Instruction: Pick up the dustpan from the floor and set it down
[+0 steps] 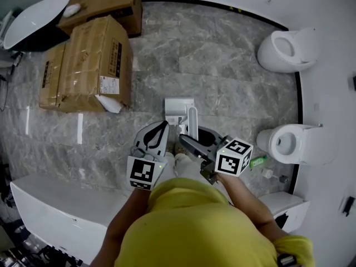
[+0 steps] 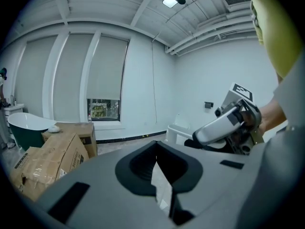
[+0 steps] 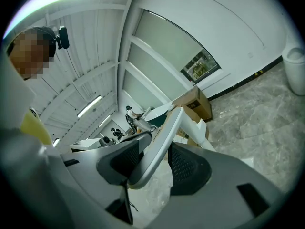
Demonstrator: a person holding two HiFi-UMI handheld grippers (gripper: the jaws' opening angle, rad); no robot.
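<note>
The dustpan (image 1: 179, 109) is pale grey, with a long handle (image 1: 193, 122) that rises toward me; it hangs above the grey marble floor. My right gripper (image 1: 188, 143) is shut on that handle. In the right gripper view the handle (image 3: 164, 137) runs slantwise between the two dark pads, which press on it from both sides of the right gripper (image 3: 152, 163). My left gripper (image 1: 161, 128) is just left of the dustpan and apart from it. In its own view the left gripper (image 2: 159, 178) has its jaws together with nothing between them.
Several cardboard boxes (image 1: 89, 65) stand at the far left, with a white bathtub (image 1: 33, 15) behind them. Two white toilets (image 1: 286, 49) (image 1: 295, 143) line the right wall. A green bottle (image 1: 258, 161) lies by the nearer one. A white fixture (image 1: 50, 204) fills the near left.
</note>
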